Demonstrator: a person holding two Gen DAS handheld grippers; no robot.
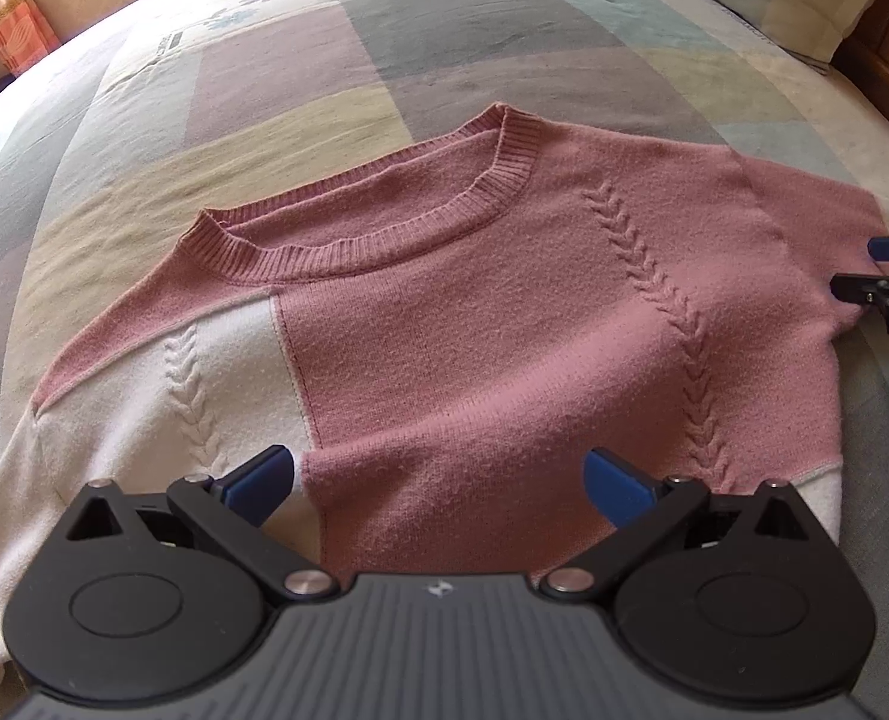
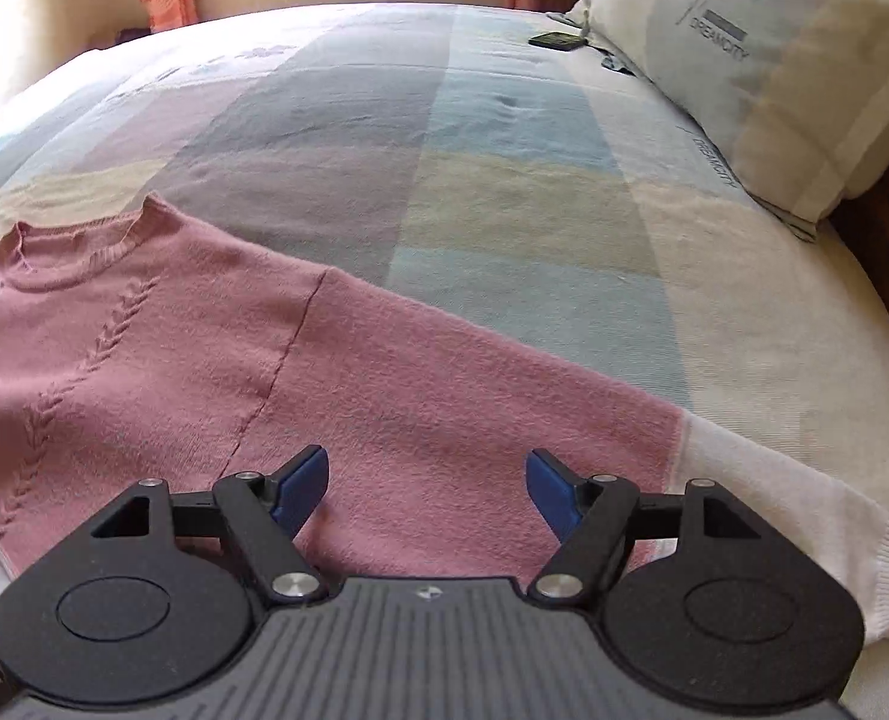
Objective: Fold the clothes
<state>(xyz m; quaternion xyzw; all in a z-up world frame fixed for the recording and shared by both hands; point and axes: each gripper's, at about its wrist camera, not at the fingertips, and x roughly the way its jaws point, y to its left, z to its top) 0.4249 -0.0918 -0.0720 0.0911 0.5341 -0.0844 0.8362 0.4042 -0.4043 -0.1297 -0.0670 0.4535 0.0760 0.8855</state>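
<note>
A pink and white knitted sweater (image 1: 444,312) lies spread flat, front up, on the bed (image 1: 336,60), its ribbed collar (image 1: 360,210) pointing toward the far side of the mattress. The left gripper (image 1: 438,483) hangs over the sweater's lower chest, just below the collar, with its jaws wide and nothing between them. The right gripper (image 2: 426,489) hangs over the pink sleeve (image 2: 474,396) to the right of the collar, near where it turns white at the cuff (image 2: 804,516); its jaws also stand wide and hold nothing.

The sweater is not yet folded, so the likely next step is pinching the sleeve to bring it across the body. The risk is a shallow bite: the knit is thick and loose, so the pads may catch only the top layer, and the sleeve would then drag and bunch. A deep bite could snag the bed sheet beneath and pull it along. A pillow (image 2: 762,78) lies well beyond the sleeve, clear of the work.
</note>
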